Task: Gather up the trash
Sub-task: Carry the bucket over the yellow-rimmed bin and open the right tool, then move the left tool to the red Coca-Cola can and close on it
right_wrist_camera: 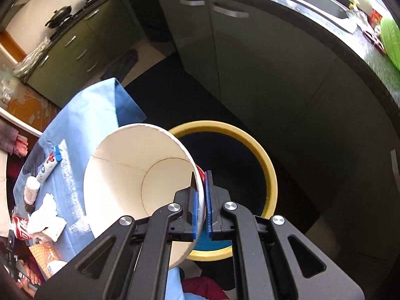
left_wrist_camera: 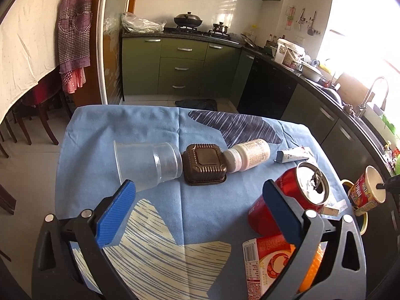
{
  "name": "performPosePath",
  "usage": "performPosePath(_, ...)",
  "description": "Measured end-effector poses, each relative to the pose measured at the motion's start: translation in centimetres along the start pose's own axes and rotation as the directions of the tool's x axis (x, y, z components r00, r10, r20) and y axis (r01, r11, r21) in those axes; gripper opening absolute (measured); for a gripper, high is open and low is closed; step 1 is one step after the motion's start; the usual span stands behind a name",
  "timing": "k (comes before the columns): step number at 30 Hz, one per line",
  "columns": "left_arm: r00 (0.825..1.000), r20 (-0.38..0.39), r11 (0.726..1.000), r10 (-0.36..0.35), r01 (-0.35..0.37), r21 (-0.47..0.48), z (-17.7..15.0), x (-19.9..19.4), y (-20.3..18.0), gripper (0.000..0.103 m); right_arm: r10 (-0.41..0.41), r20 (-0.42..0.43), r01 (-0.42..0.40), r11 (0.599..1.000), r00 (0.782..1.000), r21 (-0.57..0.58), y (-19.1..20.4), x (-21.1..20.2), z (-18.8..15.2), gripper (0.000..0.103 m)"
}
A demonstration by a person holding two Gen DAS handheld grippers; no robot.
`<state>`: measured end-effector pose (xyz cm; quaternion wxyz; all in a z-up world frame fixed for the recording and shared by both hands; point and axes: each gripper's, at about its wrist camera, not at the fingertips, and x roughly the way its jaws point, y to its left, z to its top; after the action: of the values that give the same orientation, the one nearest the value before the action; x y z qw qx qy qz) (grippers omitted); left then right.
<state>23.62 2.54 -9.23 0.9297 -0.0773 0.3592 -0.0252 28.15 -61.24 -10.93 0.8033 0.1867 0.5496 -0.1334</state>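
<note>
My right gripper (right_wrist_camera: 202, 200) is shut on the rim of an empty paper noodle cup (right_wrist_camera: 140, 182), pinching its wall between the blue pads. The cup hangs tilted beside the table edge, partly over a yellow-rimmed bin (right_wrist_camera: 265, 160) on the floor. The left wrist view shows that cup (left_wrist_camera: 367, 192) off the table's right side, above the bin rim (left_wrist_camera: 363, 225). My left gripper (left_wrist_camera: 197, 200) is open above the blue tablecloth (left_wrist_camera: 150, 130), nothing between its fingers. Ahead of it lie a clear plastic cup (left_wrist_camera: 147, 165), a brown plastic box (left_wrist_camera: 203, 166), a white bottle (left_wrist_camera: 246, 155) and a red can (left_wrist_camera: 297, 197).
A juice carton (left_wrist_camera: 265, 265) lies near the right finger, a small tube (left_wrist_camera: 292, 155) farther back. Crumpled tissue (right_wrist_camera: 43, 215) sits on the cloth. Green kitchen cabinets (left_wrist_camera: 182, 67) and a dark counter with a sink (left_wrist_camera: 370, 105) run behind and to the right. Chairs (left_wrist_camera: 32, 115) stand left.
</note>
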Motion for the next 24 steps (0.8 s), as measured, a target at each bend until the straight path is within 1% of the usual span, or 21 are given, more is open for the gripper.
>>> performPosePath(2,1.0,0.009,1.0,-0.006,0.005,0.028,0.0,-0.8,-0.7,0.097,-0.003,-0.023,0.003,0.999,1.0,0.032,-1.5,1.8,-0.3,0.006)
performPosePath(5,1.0,0.02,0.997,0.006,-0.008,0.083,0.0,-1.8,-2.2,0.097,0.013,-0.057,-0.01,0.998,0.998,0.059,-2.6,4.1,-0.4,0.007)
performPosePath(8,1.0,0.008,0.991,0.017,-0.018,0.13,-0.1,-2.1,-3.7,0.097,0.028,-0.08,-0.023,0.998,0.996,0.063,-3.1,5.5,-0.7,0.013)
performPosePath(9,1.0,0.003,0.989,0.023,-0.024,0.143,-0.1,-2.0,-4.2,0.097,0.032,-0.081,-0.027,0.998,0.996,0.065,-3.2,5.7,-0.7,0.016)
performPosePath(10,1.0,0.0,0.988,0.029,-0.029,0.152,-0.1,-2.0,-4.6,0.097,0.034,-0.08,-0.028,0.997,0.996,0.066,-3.2,5.8,-0.6,0.027)
performPosePath(11,0.999,-0.005,0.986,0.035,-0.033,0.164,-0.1,-1.9,-5.1,0.097,0.037,-0.076,-0.032,0.997,0.996,0.065,-3.2,5.8,-0.6,0.034)
performPosePath(12,0.999,-0.009,0.984,0.037,-0.035,0.173,-0.2,-1.8,-5.6,0.097,0.044,-0.071,-0.04,0.997,0.997,0.063,-3.2,5.7,-0.6,0.038)
performPosePath(18,0.999,-0.009,0.972,0.046,-0.042,0.229,-0.7,-1.2,-8.3,0.097,0.079,-0.067,-0.076,0.996,0.995,0.042,-3.4,5.2,-1.7,0.038)
performPosePath(20,0.999,-0.002,0.97,0.04,-0.039,0.242,-1.0,-1.1,-9.1,0.097,0.09,-0.072,-0.088,0.995,0.993,0.036,-3.5,5.2,-2.1,0.038)
performPosePath(24,0.999,0.0,0.966,0.053,-0.051,0.252,-1.2,-0.3,-10.4,0.097,0.105,-0.09,-0.103,0.994,0.99,0.018,-3.0,5.5,-2.8,0.038)
